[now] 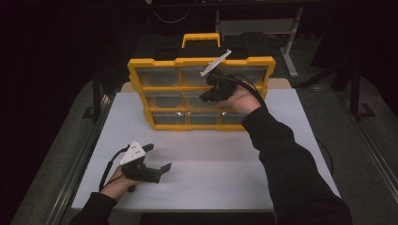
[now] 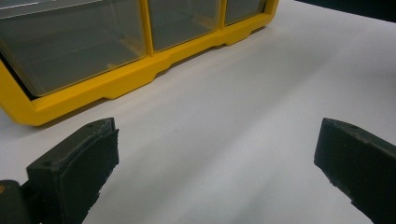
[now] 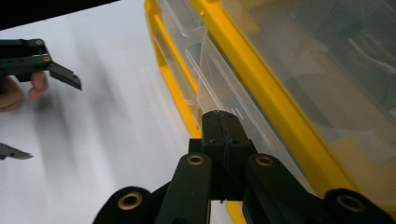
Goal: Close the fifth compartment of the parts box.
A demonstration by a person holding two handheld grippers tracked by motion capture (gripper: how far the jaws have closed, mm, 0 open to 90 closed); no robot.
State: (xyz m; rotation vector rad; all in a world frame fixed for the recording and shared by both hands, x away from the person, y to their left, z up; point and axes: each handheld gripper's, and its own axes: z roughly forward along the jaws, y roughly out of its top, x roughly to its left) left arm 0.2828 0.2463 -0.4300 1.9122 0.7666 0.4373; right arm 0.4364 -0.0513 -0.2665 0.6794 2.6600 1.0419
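Yellow drawer organiser (image 1: 155, 63) standing upright at the far middle of the white tabletop (image 1: 211, 164), black-topped with a yellow carry handle (image 1: 201, 40) above. Three rows of clear plastic drawers across its front, set in a yellow frame. In the right gripper view, middle-row clear drawer (image 3: 219, 84) pulled slightly out from the frame, its lip standing proud of the neighbouring fronts, with the same organiser (image 3: 275, 93) running diagonally up the picture.

Right gripper (image 1: 210, 96) raised in front of the middle row, toward the right half of the organiser, held by a hand in a dark sleeve (image 1: 291, 168) reaching across from the lower right. Jaws pressed together, pad against pad, with nothing seen between them; tips (image 3: 219, 119) just at the edge of the protruding drawer, contact impossible to confirm. Grey three-cornered plate tilted above it, overlapping the top row.

Left gripper (image 1: 159, 157) low over the near left part of the tabletop, well apart from the organiser, gripped by the left hand (image 1: 119, 183) with a cable looping beside it. Jaws spread wide and empty in the left gripper view (image 2: 215, 149), bare white surface between them, with the organiser's bottom row and yellow base beyond.

Dark floor and metal frame legs around the tabletop.
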